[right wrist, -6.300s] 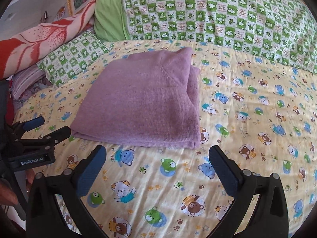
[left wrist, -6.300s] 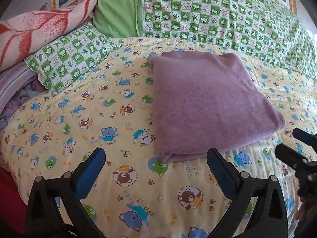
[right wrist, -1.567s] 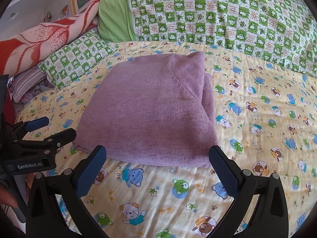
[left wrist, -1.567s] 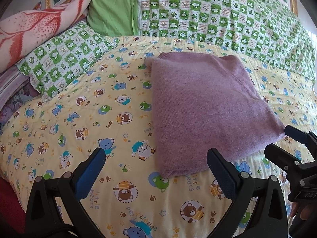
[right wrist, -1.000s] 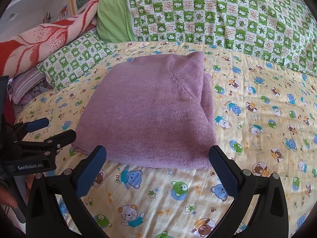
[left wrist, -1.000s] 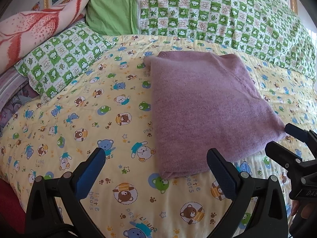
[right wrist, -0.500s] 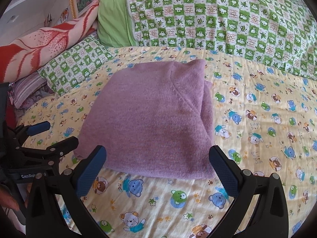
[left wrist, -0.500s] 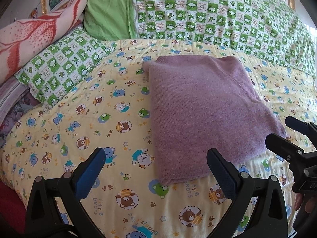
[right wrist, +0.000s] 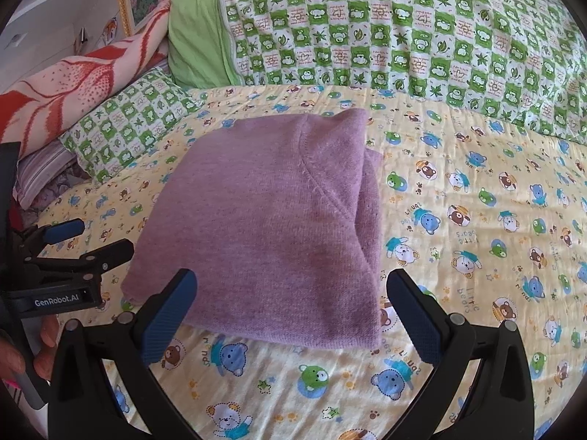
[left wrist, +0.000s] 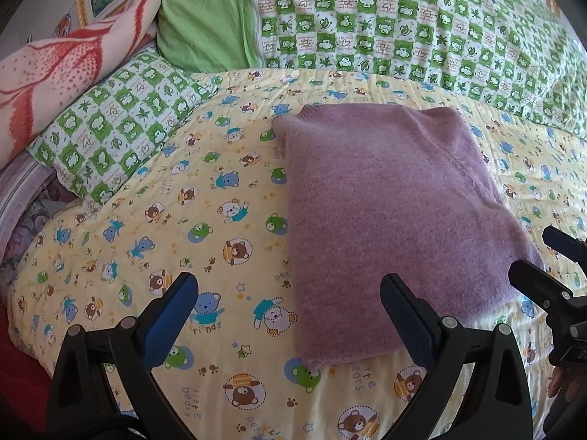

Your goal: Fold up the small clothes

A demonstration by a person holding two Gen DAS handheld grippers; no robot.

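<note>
Now, at the far left, a red-and-pink blanket (left wrist: 62, 69) is seen heaped above a green checked pillow (left wrist: 121, 128). Next, the left tongs (left wrist: 290, 308) are held low over the bear-print bedsheet (left wrist: 205, 227), their blue-padded jaws spread wide apart and nothing gripped between them; the near left corner of the folded purple sweater (left wrist: 389, 212) is framed just ahead of them. From the right wrist view, a hand (right wrist: 22, 348) is glimpsed wrapped around the left tool's handle. The sweater (right wrist: 271, 220) is laid flat in the middle of the bed, folded into a neat rectangle. Further right, the right tongs (right wrist: 291, 308) are poised level at the sweater's near edge, jaws likewise wide apart and empty. A green checked quilt (right wrist: 403, 36) is spread behind.
</note>
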